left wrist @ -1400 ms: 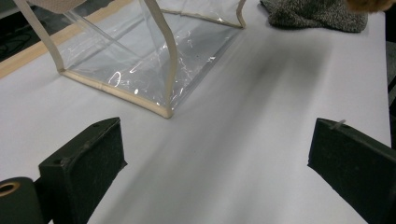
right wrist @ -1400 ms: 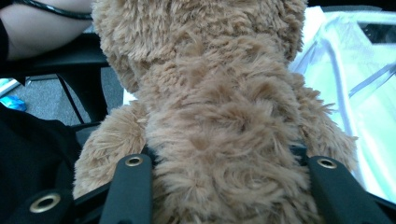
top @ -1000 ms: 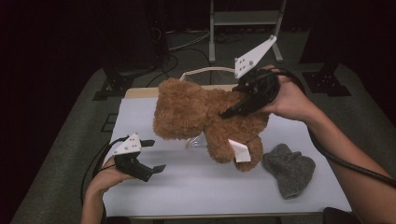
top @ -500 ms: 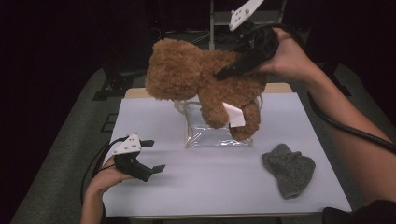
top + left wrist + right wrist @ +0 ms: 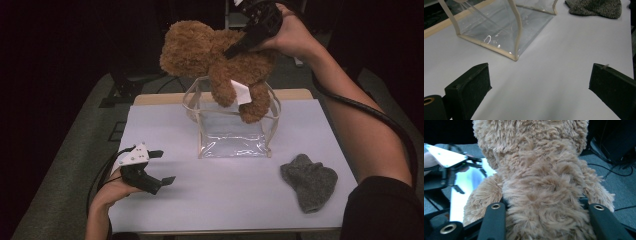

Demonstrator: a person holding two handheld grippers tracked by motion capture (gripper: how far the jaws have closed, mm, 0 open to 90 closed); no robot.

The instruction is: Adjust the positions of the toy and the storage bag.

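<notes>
Lifting the teddy bear point(image 5: 220, 60) clear of the counter point(image 5: 225, 200), your right gripper point(image 5: 245, 44) jaws clamp its back above the clear bag point(image 5: 231, 127) near the far edge, ready for lowering in; left gripper point(image 5: 159, 175) jaws rest open.

The right hand-held gripper point(image 5: 239, 47) lifts the teddy bear point(image 5: 220, 62) way up off the tabletop point(image 5: 240, 200), so now it hangs above the clear bag point(image 5: 231, 127), which is uncovered.
</notes>
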